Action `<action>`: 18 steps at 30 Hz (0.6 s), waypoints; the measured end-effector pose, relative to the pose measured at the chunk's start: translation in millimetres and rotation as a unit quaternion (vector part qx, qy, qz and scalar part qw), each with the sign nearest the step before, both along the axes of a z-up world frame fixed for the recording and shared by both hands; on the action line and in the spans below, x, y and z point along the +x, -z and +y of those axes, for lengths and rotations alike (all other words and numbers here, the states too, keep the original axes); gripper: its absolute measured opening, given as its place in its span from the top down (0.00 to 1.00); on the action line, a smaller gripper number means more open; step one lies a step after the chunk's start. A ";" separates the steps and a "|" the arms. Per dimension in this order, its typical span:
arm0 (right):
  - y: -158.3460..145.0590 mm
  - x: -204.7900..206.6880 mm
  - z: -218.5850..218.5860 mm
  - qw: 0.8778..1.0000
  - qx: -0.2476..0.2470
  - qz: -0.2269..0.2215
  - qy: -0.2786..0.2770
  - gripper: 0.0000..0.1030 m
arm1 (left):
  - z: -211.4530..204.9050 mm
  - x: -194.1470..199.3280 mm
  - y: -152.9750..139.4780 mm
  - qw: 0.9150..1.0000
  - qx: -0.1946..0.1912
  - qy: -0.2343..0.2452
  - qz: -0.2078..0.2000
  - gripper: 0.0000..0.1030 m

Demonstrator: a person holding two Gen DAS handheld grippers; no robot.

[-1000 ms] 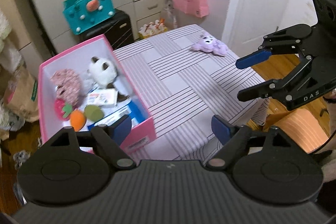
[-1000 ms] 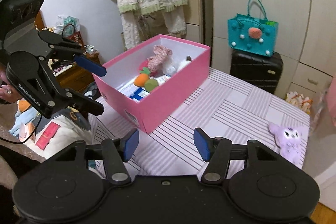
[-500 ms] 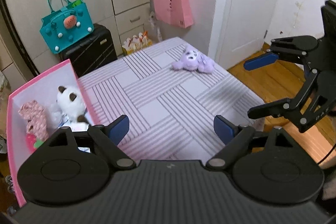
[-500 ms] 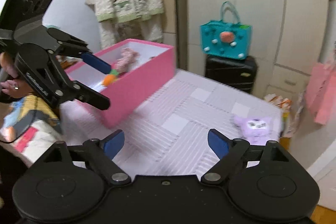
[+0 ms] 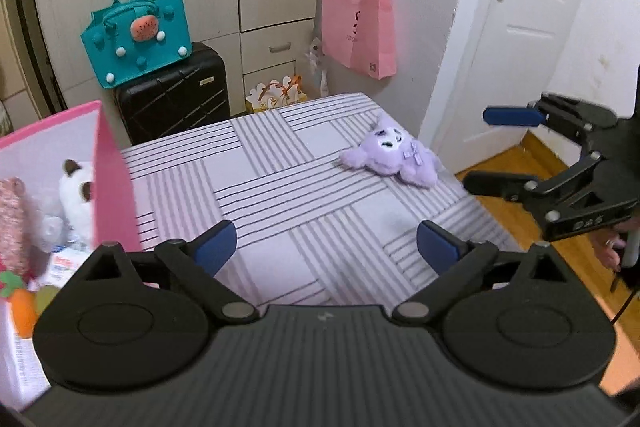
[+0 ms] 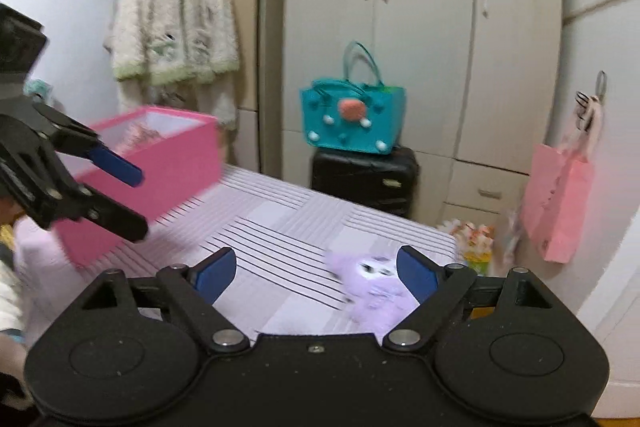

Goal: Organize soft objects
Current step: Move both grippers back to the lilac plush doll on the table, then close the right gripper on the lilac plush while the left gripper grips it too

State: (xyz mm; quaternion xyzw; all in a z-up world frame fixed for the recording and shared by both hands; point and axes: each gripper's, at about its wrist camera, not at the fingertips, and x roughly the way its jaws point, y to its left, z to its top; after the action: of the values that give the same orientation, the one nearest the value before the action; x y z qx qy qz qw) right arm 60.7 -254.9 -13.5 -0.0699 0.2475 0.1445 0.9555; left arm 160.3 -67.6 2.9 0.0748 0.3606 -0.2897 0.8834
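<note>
Left gripper [image 5: 326, 247], seen from its own wrist camera, angled downward over the striped tablecloth [image 5: 280, 187]; its jaws are opening, spread wide, with only bare cloth between the blue pads. Right gripper [image 6: 316, 273], likewise tilted down toward the table, stands wide apart and grips nothing; the purple plush toy [image 6: 374, 285] lies on the cloth just ahead of its right-hand pad, partly hidden behind that finger, with no visible contact. In the left wrist view the same toy [image 5: 394, 159] rests near the table's far right corner, well apart from the left gripper, while the right gripper [image 5: 496, 151] enters from the right edge beside it, a hand [image 5: 610, 247] visible beneath its body. The pink box [image 5: 108, 179], at the table's left side, holds a white plush [image 5: 76, 191] and other soft items.
</note>
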 end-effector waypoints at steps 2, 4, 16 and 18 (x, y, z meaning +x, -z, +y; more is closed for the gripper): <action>9.7 10.5 -5.6 1.000 -0.014 0.017 0.001 0.12 | -7.6 7.4 6.0 1.000 -0.012 -0.007 0.002 0.05; 20.0 19.2 -11.1 0.999 -0.020 0.026 0.010 0.12 | -14.8 12.5 11.8 1.000 -0.027 -0.010 0.000 0.05; 70.9 63.5 -37.5 0.997 0.008 0.081 0.014 0.13 | -69.2 49.1 55.3 0.996 -0.083 -0.011 0.028 0.07; 74.9 67.5 -36.0 0.996 0.007 0.084 0.014 0.13 | -76.9 55.1 60.7 0.994 -0.097 -0.009 0.040 0.07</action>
State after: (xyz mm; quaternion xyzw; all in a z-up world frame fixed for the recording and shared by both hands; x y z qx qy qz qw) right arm 128.2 -290.9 -88.4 -0.0471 0.3264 0.1386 0.9338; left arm 215.4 -144.5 -57.8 -0.0258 0.3668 -0.3182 0.8738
